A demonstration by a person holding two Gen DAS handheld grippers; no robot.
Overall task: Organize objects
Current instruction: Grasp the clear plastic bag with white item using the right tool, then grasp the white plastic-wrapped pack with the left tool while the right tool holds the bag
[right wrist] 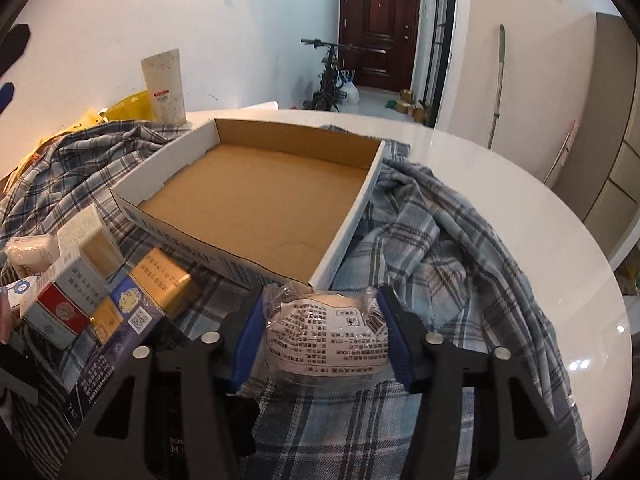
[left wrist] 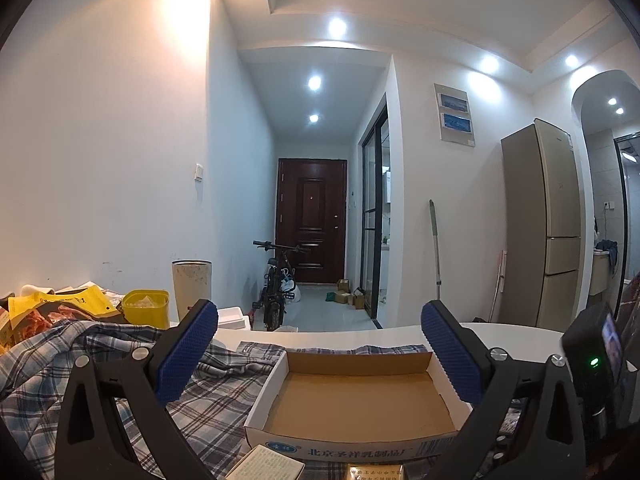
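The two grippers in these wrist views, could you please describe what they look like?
The left gripper and the right gripper look alike: matte black angular arms with triangular cut-outs and round silver bolt heads. Each finger carries a long blue pad with a fine dimpled texture. No cables or markings show.

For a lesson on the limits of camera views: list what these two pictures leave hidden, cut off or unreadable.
- Wrapped packet, right wrist view: its underside is hidden; the right hand-held gripper has its pads against both sides.
- Small boxes, right wrist view: the pile is cut off by the left edge.
- Plaid cloth, left wrist view: partly hidden behind the open left hand-held gripper.
- Cardboard tray, left wrist view: its printed label is partly covered.
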